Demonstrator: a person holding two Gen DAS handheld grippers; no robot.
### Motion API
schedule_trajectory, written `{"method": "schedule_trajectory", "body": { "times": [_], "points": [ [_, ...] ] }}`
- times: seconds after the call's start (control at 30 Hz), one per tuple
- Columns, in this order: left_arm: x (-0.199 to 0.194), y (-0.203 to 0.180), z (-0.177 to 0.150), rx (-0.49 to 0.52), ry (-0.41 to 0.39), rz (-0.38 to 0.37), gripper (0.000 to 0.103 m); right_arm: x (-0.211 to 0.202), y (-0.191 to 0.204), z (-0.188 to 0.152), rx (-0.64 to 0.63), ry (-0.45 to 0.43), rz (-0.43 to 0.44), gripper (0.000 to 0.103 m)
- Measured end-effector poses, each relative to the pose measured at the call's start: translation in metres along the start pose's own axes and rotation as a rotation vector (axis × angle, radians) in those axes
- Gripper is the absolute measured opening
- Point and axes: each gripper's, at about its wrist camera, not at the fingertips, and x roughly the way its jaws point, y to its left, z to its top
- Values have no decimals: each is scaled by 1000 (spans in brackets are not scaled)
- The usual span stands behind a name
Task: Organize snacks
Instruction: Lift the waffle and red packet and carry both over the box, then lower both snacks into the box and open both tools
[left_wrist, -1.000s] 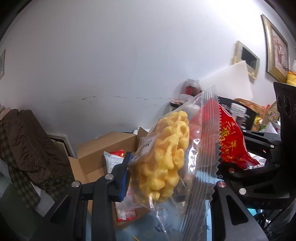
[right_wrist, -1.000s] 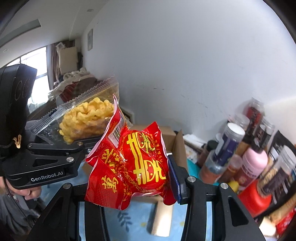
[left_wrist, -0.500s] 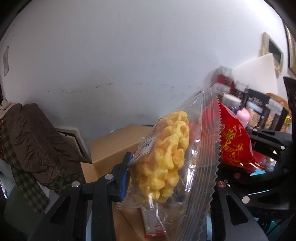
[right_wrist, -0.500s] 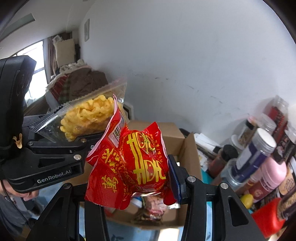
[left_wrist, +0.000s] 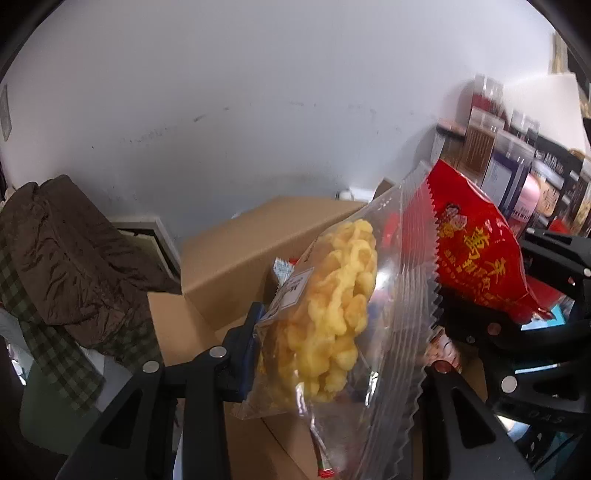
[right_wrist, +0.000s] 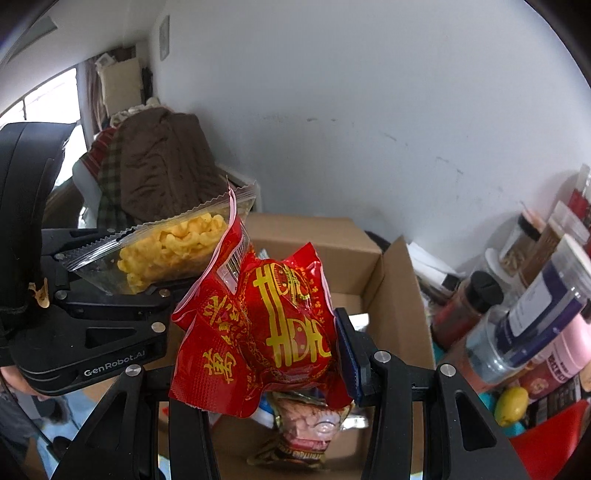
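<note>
My left gripper (left_wrist: 332, 354) is shut on a clear bag of yellow puffed snacks (left_wrist: 332, 310), held upright between its blue pads. My right gripper (right_wrist: 258, 350) is shut on a red snack packet with gold lettering (right_wrist: 266, 332). Both hang side by side above an open cardboard box (right_wrist: 391, 288), which holds several snack packets (right_wrist: 306, 428) at its bottom. In the left wrist view the red packet (left_wrist: 476, 251) shows at the right, the box (left_wrist: 251, 251) behind the clear bag. In the right wrist view the yellow snack bag (right_wrist: 173, 251) sits at the left in the other gripper (right_wrist: 92, 332).
A crowd of jars and bottles (right_wrist: 517, 314) stands right of the box, with a yellow fruit-like object (right_wrist: 511, 404) below them. A brown jacket over checked cloth (left_wrist: 66, 266) is heaped to the left. A white wall (right_wrist: 369, 110) rises behind the box.
Both grippers moved forward and down toward the cardboard box, still holding their packets. The box grew larger and its inside came into view below the right gripper.
</note>
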Motion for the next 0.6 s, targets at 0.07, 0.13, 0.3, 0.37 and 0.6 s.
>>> {"method": "schedule_trajectory", "body": {
  "times": [0.07,0.13,0.3,0.37,0.6],
  "points": [
    [7,-3,-2,15,30,8,35,6,-1,-4,-1,16,-6,45],
    [13,-6,-4,31,57,14,35,11,-1,-8,-4,31,-16,45],
    [24,-10,-10,50,118,21,35,22,-2,-18,-32,71,-39,45],
    [27,-12,-13,53,141,13,35,24,-1,-23,-45,86,-50,45],
    [39,-20,-23,64,206,9,35,35,0,-36,-72,126,-80,46]
  ]
}}
